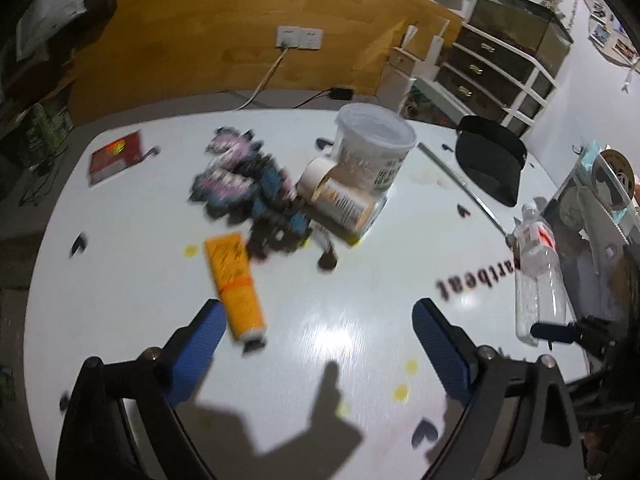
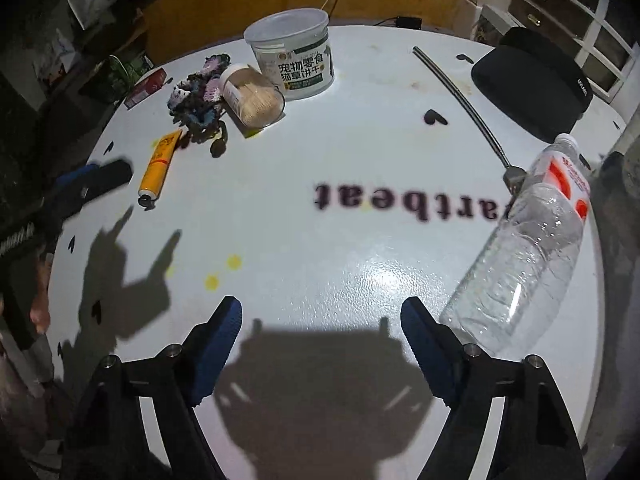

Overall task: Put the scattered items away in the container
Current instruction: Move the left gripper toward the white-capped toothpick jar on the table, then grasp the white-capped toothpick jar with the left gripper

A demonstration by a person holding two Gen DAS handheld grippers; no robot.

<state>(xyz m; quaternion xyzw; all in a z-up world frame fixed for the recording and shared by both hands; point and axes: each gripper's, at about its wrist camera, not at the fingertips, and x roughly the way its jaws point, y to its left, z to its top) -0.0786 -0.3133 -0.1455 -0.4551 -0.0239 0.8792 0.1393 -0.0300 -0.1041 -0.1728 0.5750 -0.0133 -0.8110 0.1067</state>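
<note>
An orange tube (image 1: 236,284) lies on the white table (image 1: 360,264), its dark cap end just beside the left finger of my left gripper (image 1: 320,312), which is open and holds nothing. Behind it are a knitted cloth (image 1: 244,184), a toothpick jar (image 1: 340,196) on its side and the clear lidded tub (image 1: 370,144). My right gripper (image 2: 321,306) is open over bare table. A clear water bottle (image 2: 524,256) lies just right of its right finger. The tub (image 2: 292,52), jar (image 2: 252,94), cloth (image 2: 198,96) and tube (image 2: 160,164) sit far left.
A long metal rod (image 2: 460,100) lies across the table towards the bottle's neck. A black cushion (image 2: 532,80) rests at the far right edge, a red box (image 1: 116,156) at the far left. Drawers (image 1: 492,72) stand beyond the table.
</note>
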